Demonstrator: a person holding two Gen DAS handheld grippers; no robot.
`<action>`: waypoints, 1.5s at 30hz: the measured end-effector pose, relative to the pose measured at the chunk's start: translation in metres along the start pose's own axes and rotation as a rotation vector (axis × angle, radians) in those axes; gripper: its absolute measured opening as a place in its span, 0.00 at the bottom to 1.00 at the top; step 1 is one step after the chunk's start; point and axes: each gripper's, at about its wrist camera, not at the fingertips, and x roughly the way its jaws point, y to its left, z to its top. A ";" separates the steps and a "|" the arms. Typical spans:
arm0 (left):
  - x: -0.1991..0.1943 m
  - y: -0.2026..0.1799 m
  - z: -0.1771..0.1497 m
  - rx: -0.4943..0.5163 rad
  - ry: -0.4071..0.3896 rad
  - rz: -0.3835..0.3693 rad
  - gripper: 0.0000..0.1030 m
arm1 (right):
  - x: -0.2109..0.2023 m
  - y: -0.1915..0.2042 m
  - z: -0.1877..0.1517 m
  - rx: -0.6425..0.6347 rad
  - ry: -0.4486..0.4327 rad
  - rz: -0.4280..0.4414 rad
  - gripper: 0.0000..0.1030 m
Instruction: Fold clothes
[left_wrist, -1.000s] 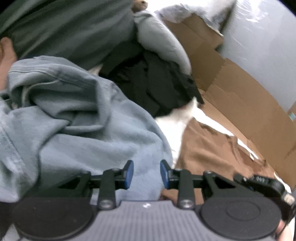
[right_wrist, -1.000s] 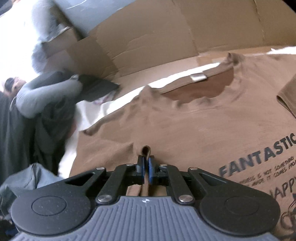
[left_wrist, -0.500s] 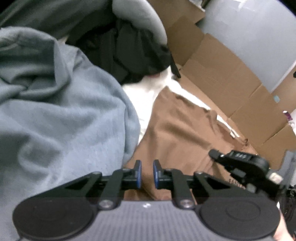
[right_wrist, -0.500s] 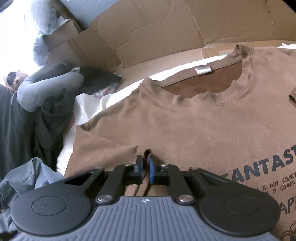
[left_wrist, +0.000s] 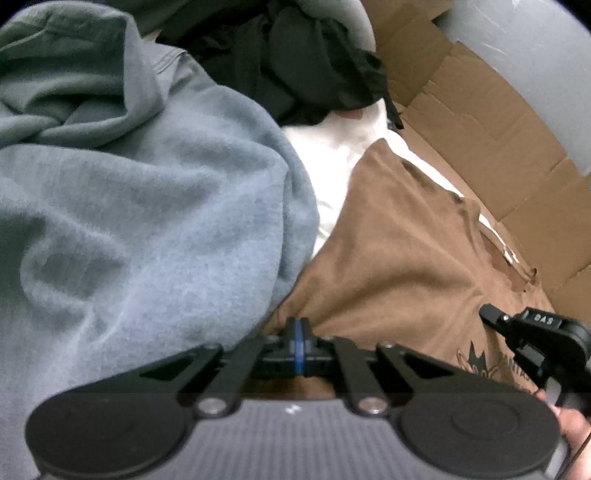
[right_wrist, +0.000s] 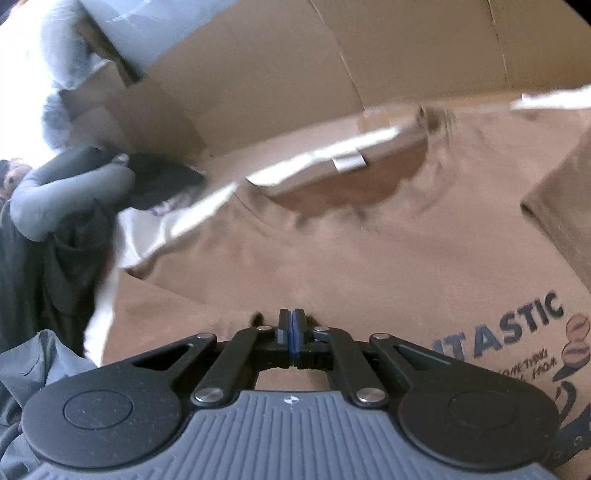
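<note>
— Beside the blue-grey sweatshirt (left_wrist: 147, 221), what do we have under our left tongs (left_wrist: 300, 328)?

— We have the brown T-shirt (left_wrist: 399, 266), spread flat with its left edge just beside the sweatshirt. Our left tongs are pressed together, pads meeting, right at that edge. Brown cloth bunches up to the tips, yet we cannot tell whether any of it is pinched between them.

— And our right tongs (right_wrist: 291, 325)?

— Fully closed too, resting down on the T-shirt (right_wrist: 332, 258) below its neckline (right_wrist: 343, 184). A small pucker of cloth rises just left of the tips; whether fabric is caught between the pads, we cannot say.

— Where does the T-shirt sit relative to everything else?

— Beyond the T-shirt's collar stands a wall of flattened cardboard (right_wrist: 277, 74). A white sheet (left_wrist: 332, 158) shows between the T-shirt and the sweatshirt. Past the sweatshirt lies a heap of black clothing (left_wrist: 295, 62). Printed lettering (right_wrist: 517, 328) sits on the T-shirt's front, right of our right tongs.

— Do we see the right tool from the left side?

— Yes, its black body (left_wrist: 539, 339) hovers over the T-shirt's print.
</note>
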 end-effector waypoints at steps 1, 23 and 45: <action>-0.004 -0.002 0.001 0.008 -0.003 -0.008 0.03 | -0.001 -0.003 0.001 0.017 0.002 0.011 0.01; -0.012 -0.075 0.119 0.211 -0.126 0.058 0.50 | 0.004 -0.015 0.005 0.185 0.047 0.203 0.40; 0.106 -0.127 0.163 0.301 0.003 0.198 0.26 | 0.028 -0.019 0.001 0.167 0.101 0.273 0.03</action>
